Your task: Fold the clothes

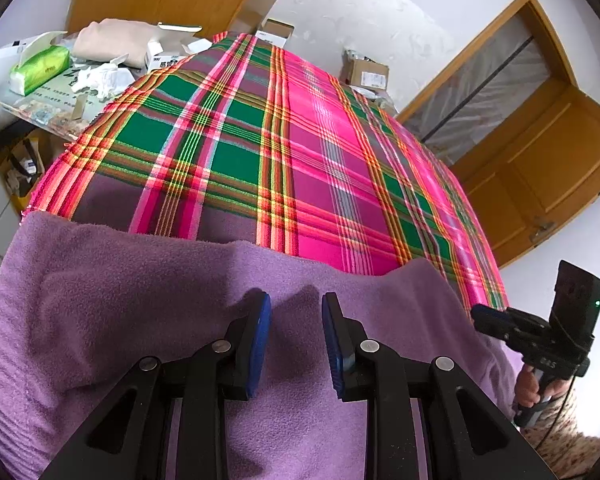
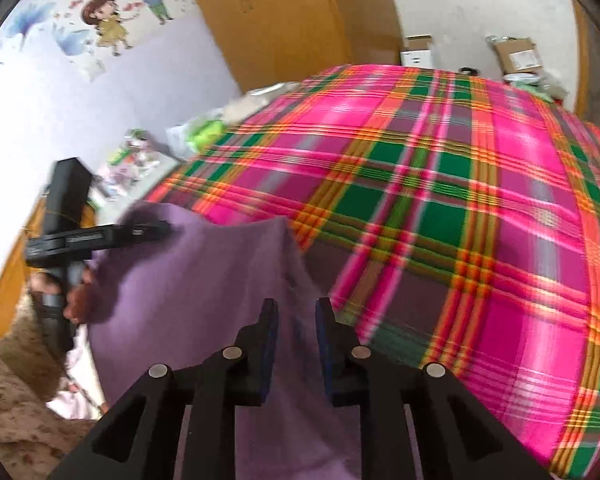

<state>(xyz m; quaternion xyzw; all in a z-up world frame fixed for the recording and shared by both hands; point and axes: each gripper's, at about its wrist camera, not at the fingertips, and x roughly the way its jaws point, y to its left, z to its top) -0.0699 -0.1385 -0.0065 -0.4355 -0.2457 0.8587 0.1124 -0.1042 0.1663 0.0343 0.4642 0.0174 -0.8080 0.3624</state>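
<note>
A purple fleece garment (image 1: 148,304) lies spread at the near edge of the bed. My left gripper (image 1: 296,316) hovers over its middle. Its blue pads (image 1: 260,340) stand apart, and only the cloth's surface shows behind the gap. In the right wrist view the purple garment (image 2: 204,280) fills the lower left, and a raised fold runs toward my right gripper (image 2: 297,316). The right jaws are parted with cloth showing between them. The right gripper (image 1: 500,324) also shows at the garment's right edge, held by a hand (image 1: 530,390). The left gripper (image 2: 112,236) reaches over the cloth's far left corner.
A pink, green and orange plaid bedspread (image 1: 300,152) covers the bed beyond the garment. A side table (image 1: 32,112) at far left carries a green tissue pack (image 1: 40,68) and crumpled paper. Cardboard boxes (image 1: 366,72) stand by the far wall, and a wooden door (image 1: 548,160) is at right.
</note>
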